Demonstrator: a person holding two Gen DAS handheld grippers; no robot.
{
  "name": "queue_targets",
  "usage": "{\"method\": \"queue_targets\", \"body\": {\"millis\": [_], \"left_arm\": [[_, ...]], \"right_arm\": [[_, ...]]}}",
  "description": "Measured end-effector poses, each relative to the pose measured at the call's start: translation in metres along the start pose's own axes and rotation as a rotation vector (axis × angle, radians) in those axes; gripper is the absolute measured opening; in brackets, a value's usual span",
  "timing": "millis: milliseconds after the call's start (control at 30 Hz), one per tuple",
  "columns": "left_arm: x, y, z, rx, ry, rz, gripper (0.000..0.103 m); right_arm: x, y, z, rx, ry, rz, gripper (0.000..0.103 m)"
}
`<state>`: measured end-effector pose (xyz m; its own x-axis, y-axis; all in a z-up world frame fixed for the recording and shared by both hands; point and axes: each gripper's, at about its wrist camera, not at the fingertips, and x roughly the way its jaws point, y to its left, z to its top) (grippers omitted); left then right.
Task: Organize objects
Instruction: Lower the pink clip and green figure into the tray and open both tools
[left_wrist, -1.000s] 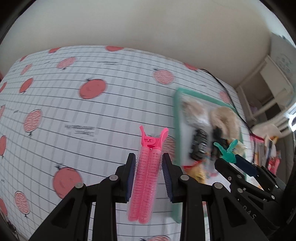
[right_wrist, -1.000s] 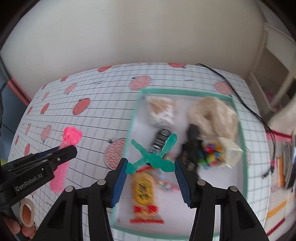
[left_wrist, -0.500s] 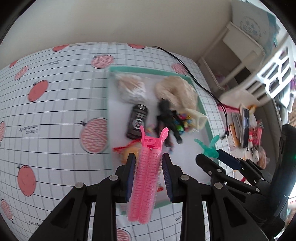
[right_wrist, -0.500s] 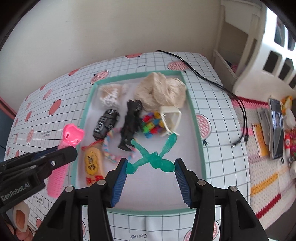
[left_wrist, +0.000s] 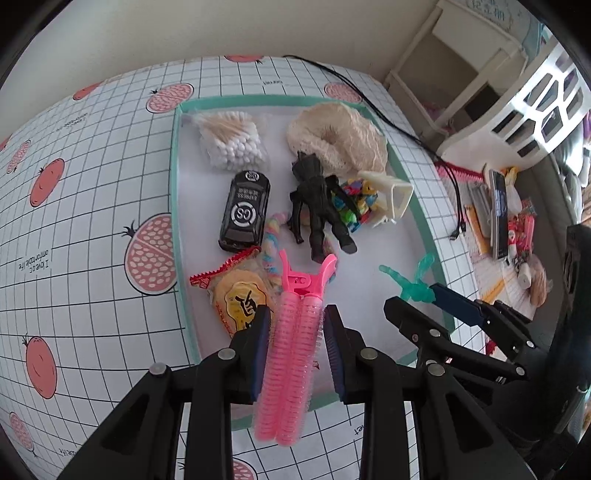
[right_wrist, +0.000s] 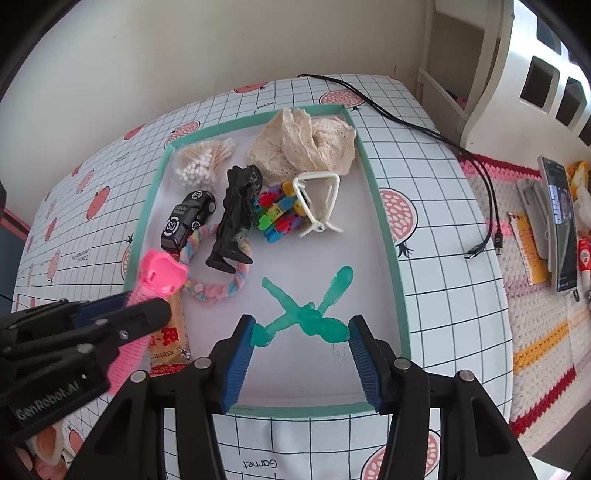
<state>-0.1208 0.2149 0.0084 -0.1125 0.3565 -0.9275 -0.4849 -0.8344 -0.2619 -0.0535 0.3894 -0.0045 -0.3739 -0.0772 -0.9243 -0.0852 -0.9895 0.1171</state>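
Left gripper (left_wrist: 295, 332) is pinching one pink clip (left_wrist: 291, 354); right gripper (right_wrist: 301, 332) is pinching one green clip (right_wrist: 306, 314), both hanging over the tray's (right_wrist: 384, 236) bare near-right floor.

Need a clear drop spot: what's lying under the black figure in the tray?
A pastel twisted rope runs beneath the black figure, emerging on both sides of its legs. Colourful clips touch its side. Whatever is under its torso is hidden.

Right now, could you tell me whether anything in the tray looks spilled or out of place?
Yes: the white triangular container lies tipped on its side in the tray, with colourful small clips spilling from its mouth against the black figure.
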Motion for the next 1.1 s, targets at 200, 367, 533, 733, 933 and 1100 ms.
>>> {"method": "queue_targets", "body": {"millis": [200,367,533,733,933,1100], "left_arm": [[0.009,-0.006,-0.001,0.019,0.016,-0.006,0.030],[0.014,-0.009,-0.002,0.028,0.030,0.003,0.030],[0.021,-0.013,0.002,0.037,0.026,0.006,0.030],[0.024,-0.016,0.001,0.059,0.031,0.011,0.032],[0.015,-0.010,0.000,0.038,0.008,0.016,0.045],[0.004,-0.002,-0.004,0.014,-0.019,0.022,0.045]], "right_arm": [[0.011,-0.002,-0.004,0.006,0.022,-0.001,0.055],[0.017,-0.004,-0.005,0.013,0.032,-0.001,0.055],[0.020,-0.008,-0.007,0.024,0.035,0.001,0.055],[0.024,-0.012,-0.008,0.031,0.044,0.001,0.056],[0.025,-0.013,-0.008,0.028,0.042,0.005,0.057],[0.027,-0.012,-0.007,0.022,0.039,0.007,0.057]]}}
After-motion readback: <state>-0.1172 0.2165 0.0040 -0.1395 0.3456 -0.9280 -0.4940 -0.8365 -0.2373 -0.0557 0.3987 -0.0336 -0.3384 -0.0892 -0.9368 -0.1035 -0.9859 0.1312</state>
